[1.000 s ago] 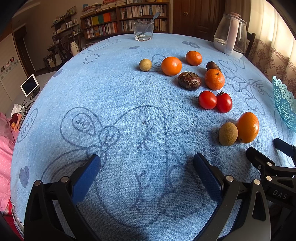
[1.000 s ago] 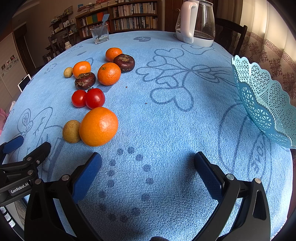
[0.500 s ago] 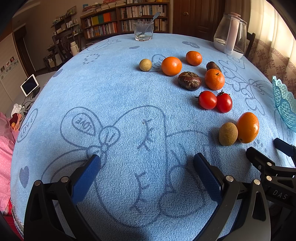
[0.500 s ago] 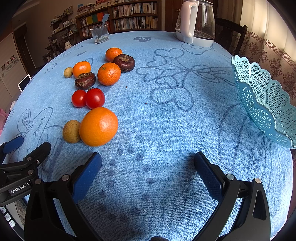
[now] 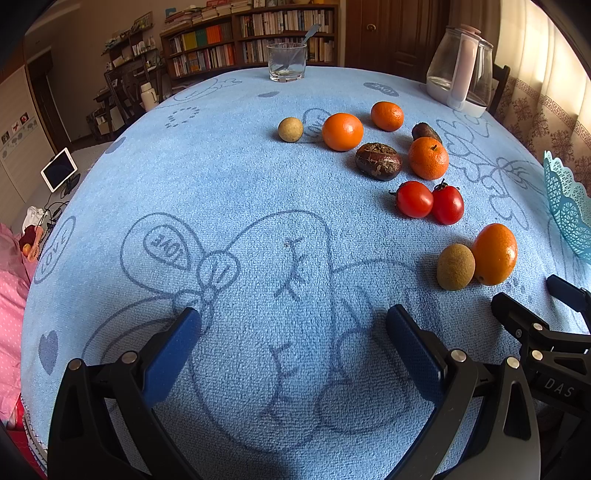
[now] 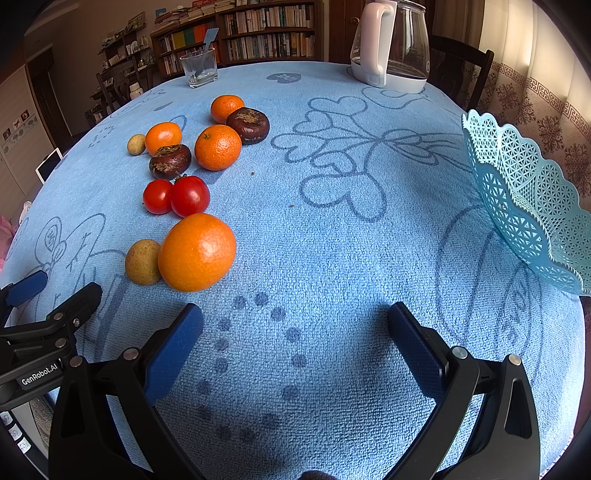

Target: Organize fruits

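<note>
- On the blue tablecloth (image 6: 332, 258) lie ten fruits in a loose row, all to the left of the right gripper (image 6: 295, 321) and to the right of the left gripper (image 5: 293, 323).
- Nearest is a large orange (image 6: 197, 252) touching a brown kiwi (image 6: 142, 261) on its left.
- Beyond them two red tomatoes (image 6: 176, 195) sit side by side, touching.
- Farther back are a dark brown fruit (image 6: 170, 161), a mandarin (image 6: 218, 147), a second dark fruit (image 6: 248, 124), two more mandarins (image 6: 163, 137) and a small pale round fruit (image 6: 136, 144).
- At the right edge of the table a light-blue lattice basket (image 6: 524, 199) stands well apart from the fruits; what shows of it holds nothing.
- Both grippers hover low over bare cloth near the table's near edge, jaws spread wide, nothing between the blue pads (image 6: 171, 350).
- Each gripper shows at the edge of the other's view, just beside the kiwi and the orange.
- Far across the table stand a glass (image 5: 287, 61) with a spoon in it and a clear kettle (image 6: 391, 48).
- Bookshelves (image 5: 258, 26) line the back wall.
</note>
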A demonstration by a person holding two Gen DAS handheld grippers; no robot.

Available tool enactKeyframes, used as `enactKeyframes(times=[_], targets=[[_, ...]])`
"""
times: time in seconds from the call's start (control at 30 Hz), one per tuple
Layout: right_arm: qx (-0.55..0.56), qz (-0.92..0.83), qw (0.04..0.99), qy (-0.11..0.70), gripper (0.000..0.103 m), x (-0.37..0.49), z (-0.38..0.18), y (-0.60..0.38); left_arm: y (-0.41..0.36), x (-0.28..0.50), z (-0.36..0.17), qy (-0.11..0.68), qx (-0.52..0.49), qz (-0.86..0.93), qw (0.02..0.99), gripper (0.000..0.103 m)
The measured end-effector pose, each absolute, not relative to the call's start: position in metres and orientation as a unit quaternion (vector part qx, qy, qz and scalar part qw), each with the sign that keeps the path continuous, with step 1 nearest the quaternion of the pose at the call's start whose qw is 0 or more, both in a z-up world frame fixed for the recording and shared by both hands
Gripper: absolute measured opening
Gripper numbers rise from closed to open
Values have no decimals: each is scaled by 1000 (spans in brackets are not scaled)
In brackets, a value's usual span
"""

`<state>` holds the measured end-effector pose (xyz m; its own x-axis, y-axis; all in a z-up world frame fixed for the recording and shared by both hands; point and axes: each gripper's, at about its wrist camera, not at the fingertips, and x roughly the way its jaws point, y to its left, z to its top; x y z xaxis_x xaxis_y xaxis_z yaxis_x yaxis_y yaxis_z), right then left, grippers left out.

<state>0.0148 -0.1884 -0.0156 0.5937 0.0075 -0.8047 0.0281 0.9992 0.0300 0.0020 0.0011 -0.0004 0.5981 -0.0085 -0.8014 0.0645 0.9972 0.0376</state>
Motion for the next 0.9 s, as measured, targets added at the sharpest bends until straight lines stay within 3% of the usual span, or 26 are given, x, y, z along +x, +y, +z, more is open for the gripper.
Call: enactKeyframes(times=[0.9], targets=[[9,14,886,462,101,17,-15,-189,1,2,0,448,31,-21,893,98]])
